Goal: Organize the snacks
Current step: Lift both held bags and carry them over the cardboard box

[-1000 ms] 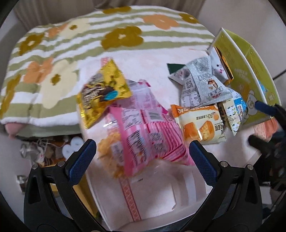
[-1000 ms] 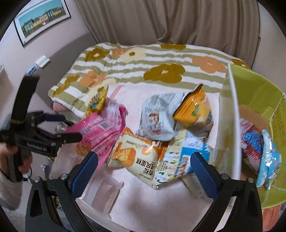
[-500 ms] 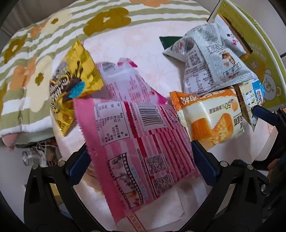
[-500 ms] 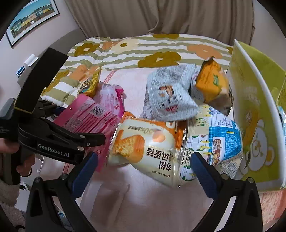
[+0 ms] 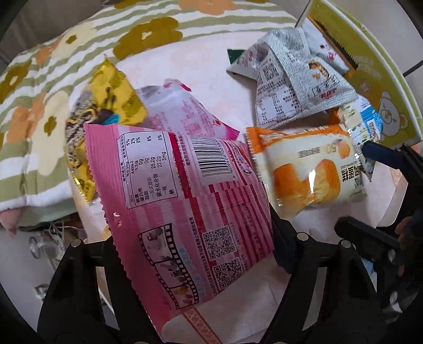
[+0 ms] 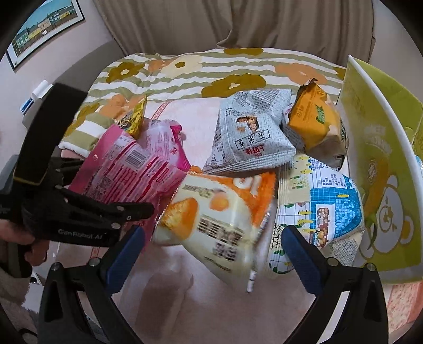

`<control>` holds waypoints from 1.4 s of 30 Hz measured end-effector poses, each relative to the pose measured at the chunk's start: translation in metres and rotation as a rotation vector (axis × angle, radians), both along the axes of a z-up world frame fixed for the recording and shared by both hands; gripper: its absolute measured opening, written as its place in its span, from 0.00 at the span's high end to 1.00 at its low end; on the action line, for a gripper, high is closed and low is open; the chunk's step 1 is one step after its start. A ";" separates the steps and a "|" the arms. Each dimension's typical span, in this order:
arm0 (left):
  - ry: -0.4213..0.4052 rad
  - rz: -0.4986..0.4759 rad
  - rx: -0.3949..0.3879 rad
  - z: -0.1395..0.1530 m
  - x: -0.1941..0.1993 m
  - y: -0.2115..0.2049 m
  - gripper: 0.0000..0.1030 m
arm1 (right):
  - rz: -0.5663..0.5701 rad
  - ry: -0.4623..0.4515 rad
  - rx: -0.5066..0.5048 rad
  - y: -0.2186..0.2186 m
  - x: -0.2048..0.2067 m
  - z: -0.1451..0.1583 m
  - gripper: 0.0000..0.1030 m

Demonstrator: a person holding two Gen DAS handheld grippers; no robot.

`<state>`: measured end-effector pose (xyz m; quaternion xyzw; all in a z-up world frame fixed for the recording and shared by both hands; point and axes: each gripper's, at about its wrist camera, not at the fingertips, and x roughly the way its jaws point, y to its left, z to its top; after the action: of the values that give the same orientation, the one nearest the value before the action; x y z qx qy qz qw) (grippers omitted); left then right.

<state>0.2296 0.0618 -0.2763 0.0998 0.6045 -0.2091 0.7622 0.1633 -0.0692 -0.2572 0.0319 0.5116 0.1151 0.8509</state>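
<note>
Left gripper (image 5: 195,238) pitched steeply down, jaws just closing, now pinching pink snack packet (image 5: 185,195) on tabletop. Right gripper (image 6: 211,248) angled down, jaws wide, straddling cake packet (image 6: 211,219), not gripping.

**Two wrist cameras, both tilted steeply down over one pile of snacks**

The left wrist view looks down along its own fingers from very close, so a pink packet (image 5: 185,211) fills the middle and hides most of the left gripper (image 5: 195,238). The floral blanket (image 5: 47,111) curves along the top and left.

The right wrist view sits a little farther back, facing the same pile and the curtain (image 6: 238,23) beyond, with the right gripper (image 6: 211,254) at its lower edge.

Both share the pink packet, the orange cake packet (image 6: 211,217), the grey packet (image 5: 290,87) and the green box (image 6: 383,185). Each view catches the other gripper at its edge, though fisheye blur probably exaggerates how close they sit.
</note>
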 end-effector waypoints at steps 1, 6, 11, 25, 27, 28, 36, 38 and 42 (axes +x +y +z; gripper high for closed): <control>-0.013 0.001 -0.004 0.004 -0.001 0.003 0.30 | -0.003 0.001 0.002 0.000 0.001 0.000 0.00; -0.053 0.001 -0.002 0.019 -0.006 0.010 0.30 | -0.014 0.011 -0.005 0.006 0.010 -0.001 0.00; -0.087 0.020 0.007 0.032 -0.009 0.024 0.30 | -0.024 0.036 -0.046 0.019 0.022 -0.006 0.00; -0.104 0.069 0.009 0.042 -0.004 0.051 0.30 | -0.070 0.195 0.025 0.029 0.045 -0.056 0.00; -0.101 0.069 0.009 0.042 -0.005 0.050 0.30 | -0.069 0.152 0.036 0.031 0.043 -0.053 0.00; -0.101 0.069 0.010 0.042 -0.005 0.050 0.30 | -0.069 0.144 0.025 0.033 0.042 -0.052 0.07; -0.106 0.081 0.013 0.044 -0.007 0.052 0.30 | -0.033 0.083 0.027 0.037 0.028 -0.035 0.23; -0.114 0.090 0.007 0.050 -0.008 0.053 0.30 | -0.034 0.072 0.041 0.038 0.023 -0.029 0.23; -0.141 0.103 -0.006 0.065 -0.011 0.054 0.30 | -0.018 0.048 0.049 0.035 0.015 -0.013 0.23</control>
<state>0.2184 0.1154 -0.2112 0.0807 0.5532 -0.1637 0.8128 0.1787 -0.0339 -0.2700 0.0599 0.5287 0.1192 0.8383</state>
